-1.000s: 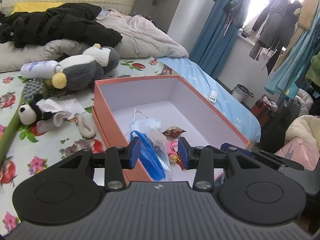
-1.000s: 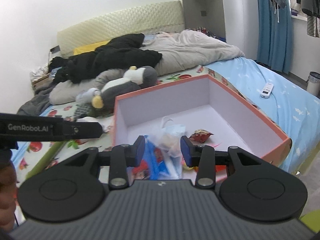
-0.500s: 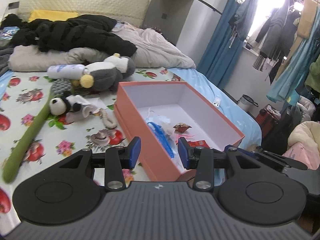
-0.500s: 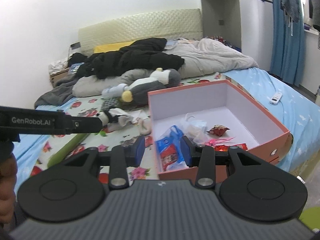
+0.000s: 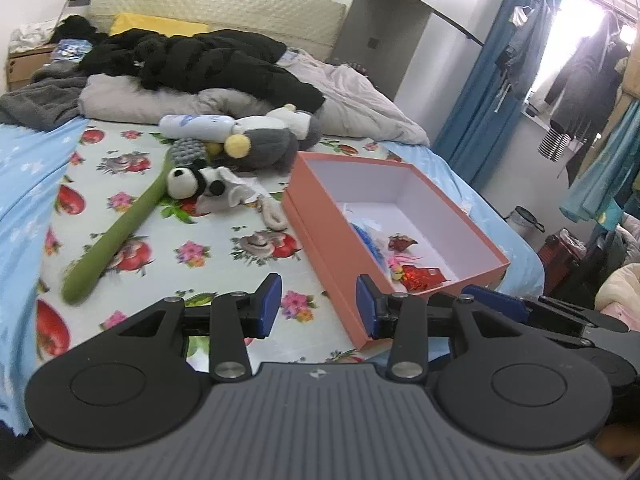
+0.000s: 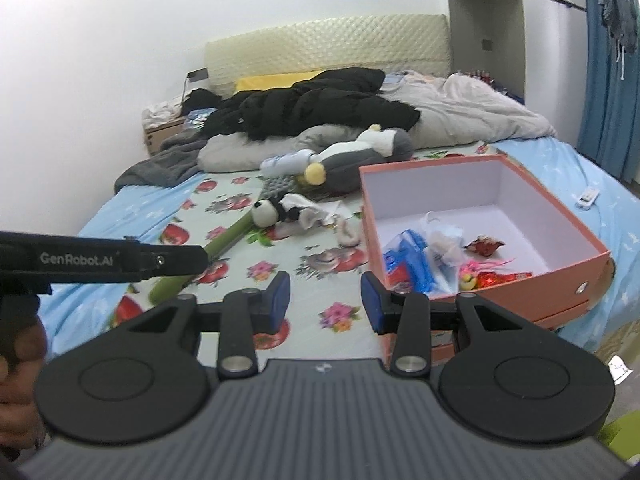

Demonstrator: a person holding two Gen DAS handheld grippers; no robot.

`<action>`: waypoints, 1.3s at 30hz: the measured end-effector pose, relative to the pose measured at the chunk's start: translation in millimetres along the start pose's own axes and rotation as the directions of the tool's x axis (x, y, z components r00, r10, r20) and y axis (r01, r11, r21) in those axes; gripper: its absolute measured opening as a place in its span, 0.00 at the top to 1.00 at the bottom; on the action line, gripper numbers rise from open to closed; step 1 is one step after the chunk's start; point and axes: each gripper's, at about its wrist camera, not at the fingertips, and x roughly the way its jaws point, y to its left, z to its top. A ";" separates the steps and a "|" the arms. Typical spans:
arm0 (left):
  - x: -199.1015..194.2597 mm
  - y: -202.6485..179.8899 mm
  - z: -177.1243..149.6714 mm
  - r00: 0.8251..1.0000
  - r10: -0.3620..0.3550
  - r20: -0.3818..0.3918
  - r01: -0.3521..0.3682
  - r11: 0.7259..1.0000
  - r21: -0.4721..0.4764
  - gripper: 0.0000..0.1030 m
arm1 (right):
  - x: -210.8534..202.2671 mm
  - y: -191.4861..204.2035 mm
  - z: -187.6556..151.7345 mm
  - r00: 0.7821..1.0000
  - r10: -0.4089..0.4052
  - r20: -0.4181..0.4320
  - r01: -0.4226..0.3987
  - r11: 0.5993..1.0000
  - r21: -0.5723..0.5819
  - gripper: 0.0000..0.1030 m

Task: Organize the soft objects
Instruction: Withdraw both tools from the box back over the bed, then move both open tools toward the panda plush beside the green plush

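Both the left gripper (image 5: 316, 306) and right gripper (image 6: 325, 303) hang spread and empty, the panda plush (image 5: 196, 182) well ahead-left, nearer the left, its green tail (image 5: 120, 228) slanting toward the left gripper.

A lived-in bedroom at home: a bed (image 5: 224, 248) with a flowered sheet and padded headboard (image 6: 328, 54), rumpled quilt (image 6: 460, 116), blue curtain (image 5: 480, 92), and clothes (image 5: 576, 80) hanging by the bright window.

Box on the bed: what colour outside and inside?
The box is salmon-orange outside, white inside; clearest in the right wrist view.
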 end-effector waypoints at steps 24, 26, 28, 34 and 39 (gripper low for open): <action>51.0 93.1 14.6 0.994 0.099 -0.038 -0.103 0.988 -0.112 0.55 | 81.7 36.1 3.8 0.995 0.055 -0.083 -0.059 0.997 -0.043 0.59; 61.0 100.6 18.5 0.993 0.108 -0.039 -0.112 0.986 -0.123 0.55 | 92.8 36.9 6.4 0.994 0.059 -0.090 -0.063 0.997 -0.046 0.59; 71.7 107.9 22.7 0.992 0.116 -0.043 -0.121 0.984 -0.132 0.55 | 104.3 38.2 9.2 0.994 0.062 -0.094 -0.067 0.996 -0.053 0.59; 103.1 131.5 34.0 0.989 0.135 -0.057 -0.142 0.977 -0.161 0.55 | 140.6 44.0 17.8 0.990 0.079 -0.115 -0.087 0.994 -0.068 0.59; 137.7 156.0 43.4 0.986 0.144 -0.081 -0.157 0.968 -0.193 0.55 | 176.1 46.6 24.7 0.988 0.081 -0.133 -0.092 0.993 -0.077 0.59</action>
